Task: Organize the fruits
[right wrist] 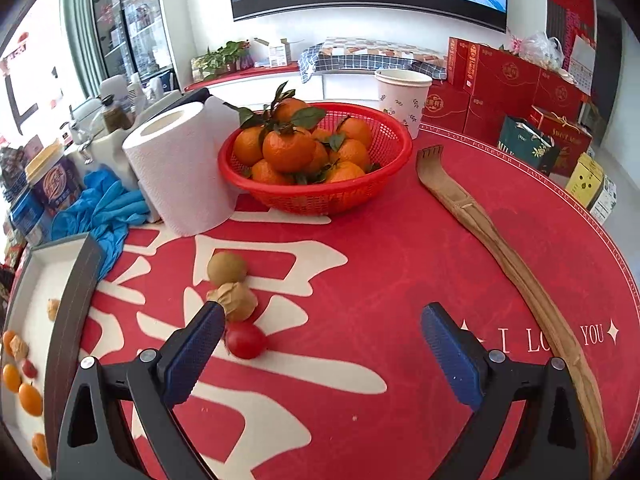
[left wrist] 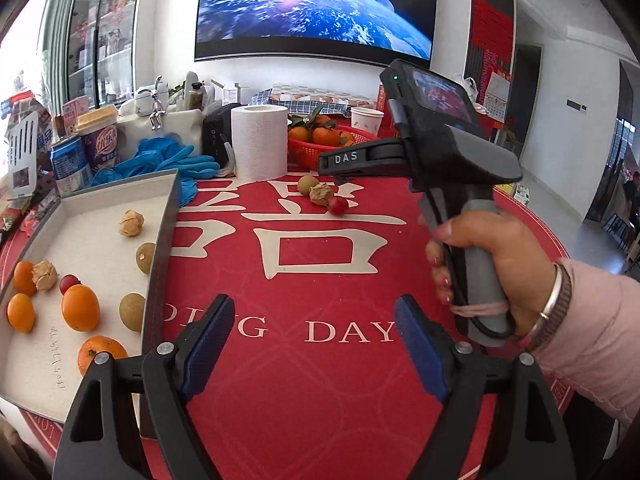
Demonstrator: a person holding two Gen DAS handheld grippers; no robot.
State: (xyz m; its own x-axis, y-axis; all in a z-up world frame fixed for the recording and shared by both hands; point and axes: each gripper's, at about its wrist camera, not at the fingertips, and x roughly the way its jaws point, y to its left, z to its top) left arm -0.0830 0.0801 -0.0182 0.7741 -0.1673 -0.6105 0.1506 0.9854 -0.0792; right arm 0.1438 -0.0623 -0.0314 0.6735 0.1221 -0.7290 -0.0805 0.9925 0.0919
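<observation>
Three small fruits lie in a row on the red cloth: a brown round one (right wrist: 227, 268), a papery husked one (right wrist: 236, 301) and a red cherry tomato (right wrist: 245, 340). They also show in the left wrist view (left wrist: 320, 194). My right gripper (right wrist: 322, 344) is open and empty, its left finger (right wrist: 192, 356) just beside the tomato. My left gripper (left wrist: 314, 344) is open and empty over the cloth. A white tray (left wrist: 104, 200) at the left holds several oranges, brown fruits, husked fruits and a cherry tomato.
A red basket (right wrist: 320, 196) of leafy tangerines stands behind, with a paper roll (right wrist: 180, 168), blue gloves (right wrist: 104, 208) and a paper cup (right wrist: 404, 92). A wooden back scratcher (right wrist: 508, 264) lies at the right. Cans and clutter crowd the far left.
</observation>
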